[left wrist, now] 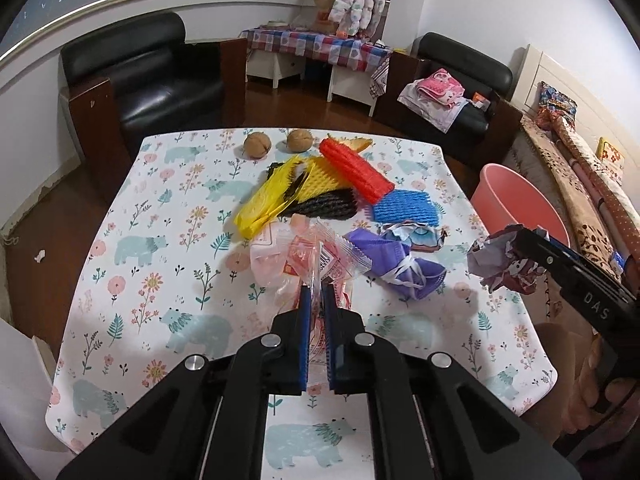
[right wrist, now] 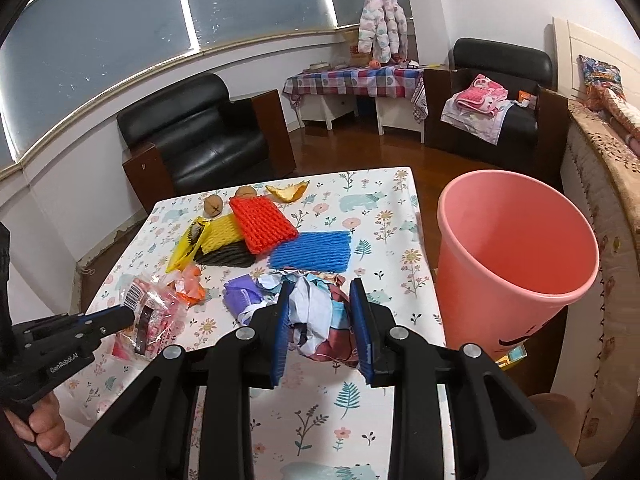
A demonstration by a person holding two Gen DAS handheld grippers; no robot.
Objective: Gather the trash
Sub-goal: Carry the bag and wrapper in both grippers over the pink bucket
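The task is at an early stage: the pink bin, standing off the right edge of the table, shows no trash in the part of its interior that is visible, and most items remain on the tablecloth. Still to be collected are the red, yellow, black and blue foam nets toward the far edge, two walnuts and a peel beside them, and a purple mask near the centre. The left gripper is pinched fully closed on a clear plastic wrapper near the table's middle, angled downward. The right gripper holds a crumpled paper wad between partly closed jaws near the right edge, beside the bin. Judged from this, both loads await transfer to the bin.
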